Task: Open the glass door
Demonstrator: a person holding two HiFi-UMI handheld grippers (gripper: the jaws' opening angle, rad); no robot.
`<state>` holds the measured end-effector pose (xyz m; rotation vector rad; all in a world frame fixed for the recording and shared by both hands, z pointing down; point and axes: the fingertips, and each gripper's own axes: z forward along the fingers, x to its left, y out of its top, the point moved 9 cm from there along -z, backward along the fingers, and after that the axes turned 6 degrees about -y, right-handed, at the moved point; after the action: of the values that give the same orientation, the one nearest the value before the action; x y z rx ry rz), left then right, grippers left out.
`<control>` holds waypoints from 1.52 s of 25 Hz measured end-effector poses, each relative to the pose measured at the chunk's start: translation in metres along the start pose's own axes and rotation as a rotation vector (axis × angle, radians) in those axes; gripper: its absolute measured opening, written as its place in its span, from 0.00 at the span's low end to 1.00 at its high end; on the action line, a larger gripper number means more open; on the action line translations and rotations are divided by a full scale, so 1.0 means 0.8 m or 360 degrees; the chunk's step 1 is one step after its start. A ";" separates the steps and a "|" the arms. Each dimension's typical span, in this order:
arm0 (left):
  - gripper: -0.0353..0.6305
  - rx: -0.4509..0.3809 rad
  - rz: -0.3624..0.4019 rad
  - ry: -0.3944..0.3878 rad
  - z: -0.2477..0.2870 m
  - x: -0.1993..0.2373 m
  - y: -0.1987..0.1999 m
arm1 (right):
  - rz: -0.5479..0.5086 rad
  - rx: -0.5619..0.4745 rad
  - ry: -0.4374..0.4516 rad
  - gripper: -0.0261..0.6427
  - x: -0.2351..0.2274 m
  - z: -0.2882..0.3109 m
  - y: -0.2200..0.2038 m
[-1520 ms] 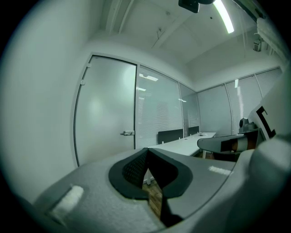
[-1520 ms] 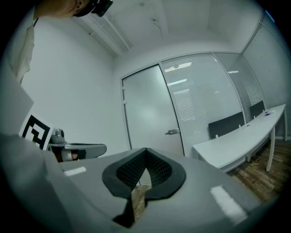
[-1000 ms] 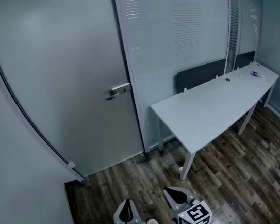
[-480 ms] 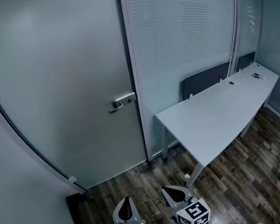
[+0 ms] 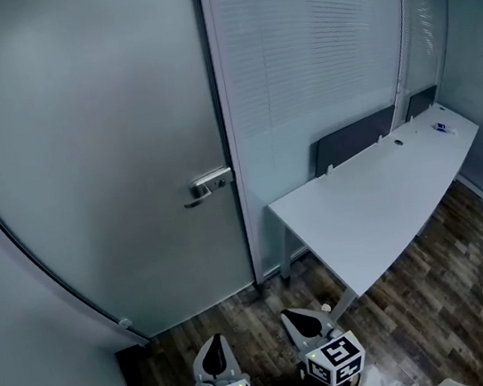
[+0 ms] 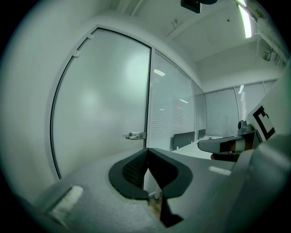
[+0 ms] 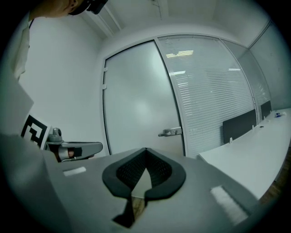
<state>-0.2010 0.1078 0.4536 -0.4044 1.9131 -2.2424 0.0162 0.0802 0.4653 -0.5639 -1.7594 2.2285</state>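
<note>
Facing the shut glass door (image 5: 111, 162), its handle (image 5: 211, 183) well ahead, I have the left gripper (image 5: 214, 343) and right gripper (image 5: 302, 319) pressed together, empty. Pinched tips could skid off the lever, and the tabletop (image 5: 377, 199) corner crowds my right.

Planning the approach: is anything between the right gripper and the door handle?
Nothing: in the head view only bare wooden floor lies between the right gripper and the door handle.

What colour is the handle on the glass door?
Silver, with a metallic sheen; the door handle shows best in the head view.
</note>
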 end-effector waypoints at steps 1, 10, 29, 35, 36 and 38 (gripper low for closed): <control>0.06 -0.0002 0.0000 0.0000 0.007 0.002 0.001 | 0.0004 -0.0001 0.0004 0.05 -0.003 0.009 0.002; 0.06 -0.0021 -0.0022 0.0138 0.103 0.040 0.007 | -0.0036 -0.0027 0.0156 0.04 -0.045 0.130 0.030; 0.06 0.0031 0.0079 0.0317 0.387 0.048 0.048 | -0.0025 0.0060 0.0355 0.04 -0.231 0.353 0.099; 0.06 0.0053 0.0159 0.0438 0.412 0.070 0.052 | 0.0022 0.0104 0.0388 0.04 -0.243 0.393 0.098; 0.06 0.0059 0.0159 0.0450 0.414 0.075 0.053 | 0.0023 0.0111 0.0393 0.04 -0.242 0.397 0.098; 0.06 0.0073 0.0159 0.0472 0.417 0.085 0.051 | 0.0027 0.0123 0.0393 0.05 -0.240 0.407 0.097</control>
<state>-0.1645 -0.2333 0.4673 0.0340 1.9594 -2.3840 0.0472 -0.3040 0.4829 -0.8009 -1.5449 2.1219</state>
